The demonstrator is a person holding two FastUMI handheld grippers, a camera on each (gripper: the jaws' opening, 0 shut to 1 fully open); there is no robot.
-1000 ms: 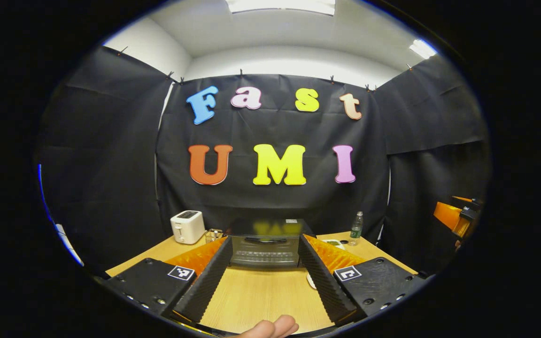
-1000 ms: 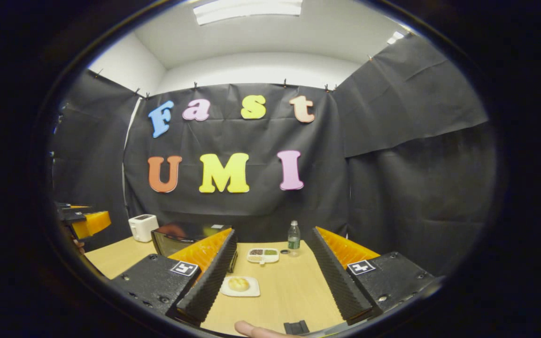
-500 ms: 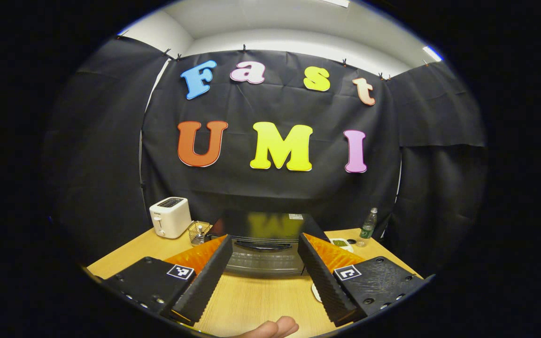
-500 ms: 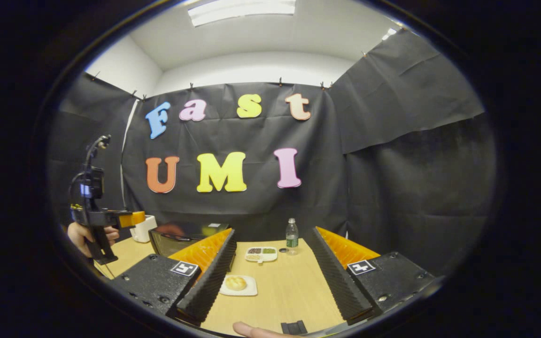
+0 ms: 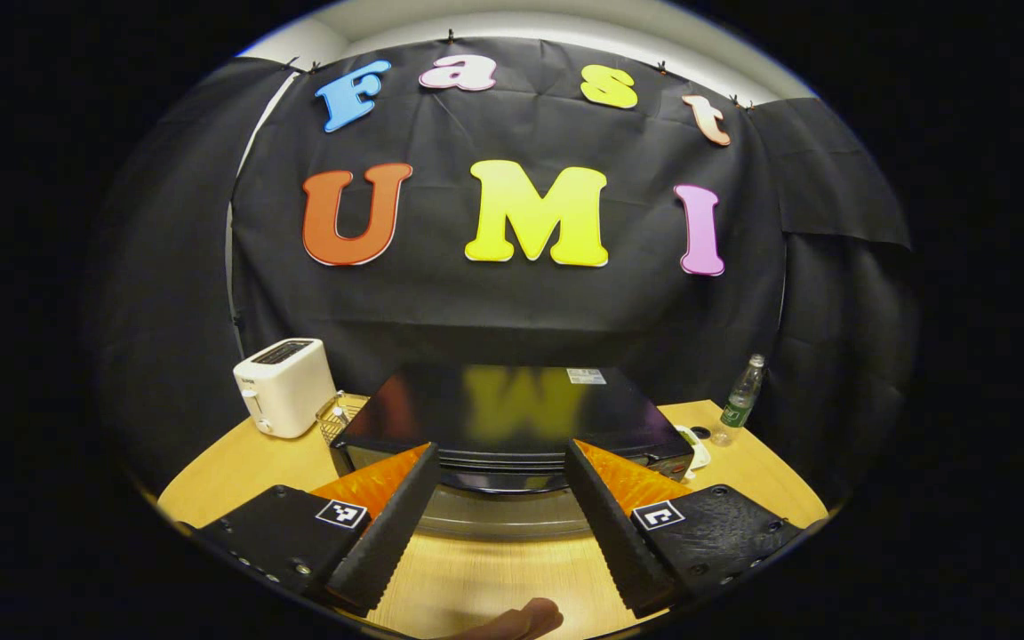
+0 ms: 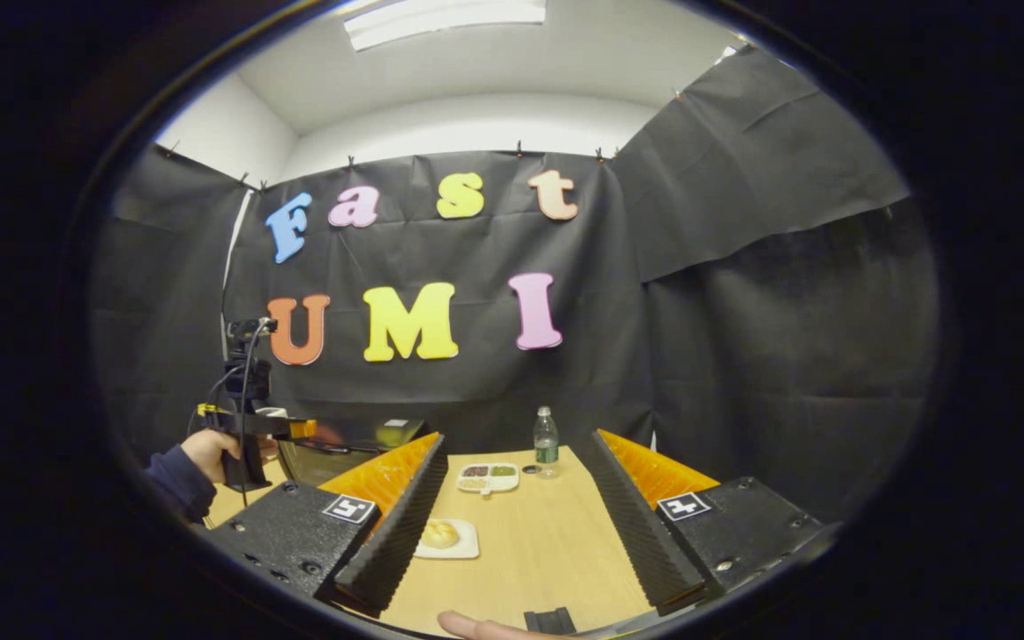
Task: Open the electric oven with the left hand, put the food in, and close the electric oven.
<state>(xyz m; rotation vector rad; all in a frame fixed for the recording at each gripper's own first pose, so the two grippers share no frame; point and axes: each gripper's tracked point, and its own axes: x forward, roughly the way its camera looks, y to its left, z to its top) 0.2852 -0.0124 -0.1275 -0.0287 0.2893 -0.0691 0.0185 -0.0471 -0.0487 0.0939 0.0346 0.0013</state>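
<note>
Wooden table — shut oven, spread left tool

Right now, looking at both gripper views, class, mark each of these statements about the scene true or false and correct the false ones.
1. The left gripper has its fingers spread apart in front of the electric oven. True.
2. The oven door hangs fully open. False: it looks closed, with the handle up at the front.
3. The bread roll lies on a small white plate on the table. True.
4. The right gripper is clamped on the roll. False: its fingers stand apart and hold nothing.
5. A white toaster stands to one side of the oven. True.
6. The water bottle lies on its side. False: it stands upright.
</note>
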